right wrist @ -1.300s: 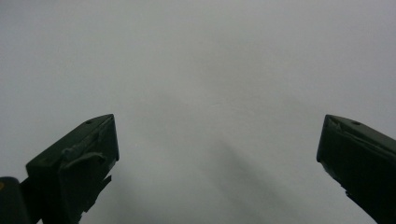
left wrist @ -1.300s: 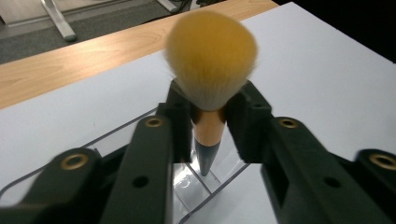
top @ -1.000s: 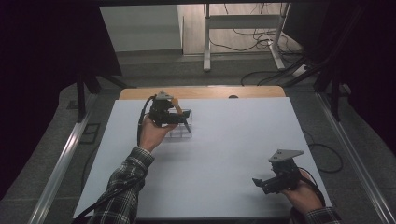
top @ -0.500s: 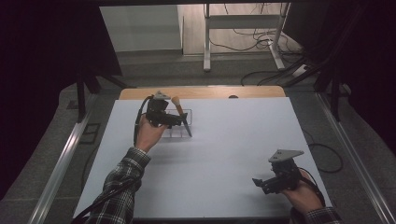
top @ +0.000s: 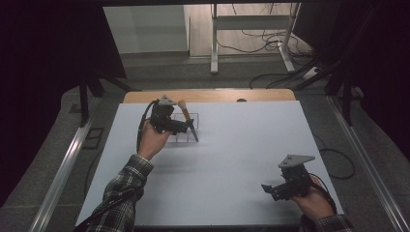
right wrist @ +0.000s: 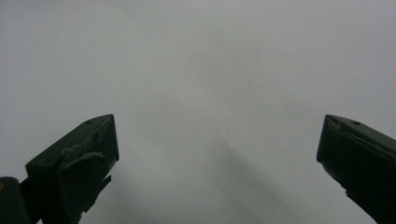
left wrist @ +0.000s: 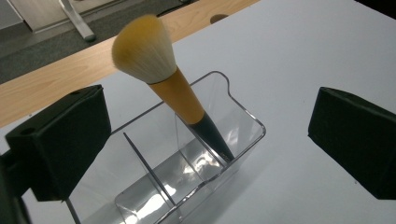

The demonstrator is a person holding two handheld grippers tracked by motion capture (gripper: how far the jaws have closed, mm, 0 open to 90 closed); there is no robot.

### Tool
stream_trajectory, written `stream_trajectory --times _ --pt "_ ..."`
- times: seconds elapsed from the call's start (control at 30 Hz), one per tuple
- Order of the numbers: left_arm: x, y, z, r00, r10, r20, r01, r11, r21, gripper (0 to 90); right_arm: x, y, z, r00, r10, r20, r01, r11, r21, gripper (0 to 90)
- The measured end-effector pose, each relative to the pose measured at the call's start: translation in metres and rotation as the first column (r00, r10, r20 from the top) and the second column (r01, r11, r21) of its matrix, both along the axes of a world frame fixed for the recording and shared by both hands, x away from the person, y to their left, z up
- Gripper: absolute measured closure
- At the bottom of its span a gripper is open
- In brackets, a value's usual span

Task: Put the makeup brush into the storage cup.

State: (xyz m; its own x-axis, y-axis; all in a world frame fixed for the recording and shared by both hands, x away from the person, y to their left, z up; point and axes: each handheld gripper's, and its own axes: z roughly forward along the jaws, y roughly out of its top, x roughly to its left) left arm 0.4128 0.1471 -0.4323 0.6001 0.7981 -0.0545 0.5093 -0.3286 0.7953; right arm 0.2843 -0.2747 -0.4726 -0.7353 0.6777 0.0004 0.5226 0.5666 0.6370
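The makeup brush stands in the end compartment of the clear plastic organizer, handle down and bristles up, leaning against a wall of the box. The left gripper hovers right at it. Its fingers have just been opening and now stand wide on either side of the brush, not touching it, so the brush rests on its own. From the high view the organizer sits near the far edge of the white bench, just in front of the wooden strip.

The right gripper rests low over the near right part of the bench, well apart from the organizer. Its fingers are spread wide with nothing between them, just bare bench surface ahead.

By the look of it, placing the brush into the organizer is done: it is inside and released. What seems left is only to draw the left hand back without knocking the leaning brush or nudging the light box. The other compartments look empty, and no other items lie on the bench.
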Motion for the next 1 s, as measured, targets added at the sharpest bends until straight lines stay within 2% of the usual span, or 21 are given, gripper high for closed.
stream_trajectory --times 0.13,0.4,1.0 --pt "-0.003 -0.001 0.001 0.9999 -0.009 0.011 0.009 0.9999 0.009 0.0 0.0 0.0 0.0 1.0 -0.001 0.002 0.001 1.0 0.0 0.0" --pt "-0.009 -0.001 -0.001 0.9996 -0.027 0.008 0.027 0.9995 0.017 0.0 0.0 -0.001 0.0 1.0 -0.002 0.003 0.002 1.0 0.002 0.0" --pt "-0.03 -0.001 0.004 0.9974 -0.067 0.024 0.068 0.9976 -0.016 0.0 -0.001 -0.001 0.001 0.9999 -0.012 0.005 0.012 0.9999 0.009 0.0"
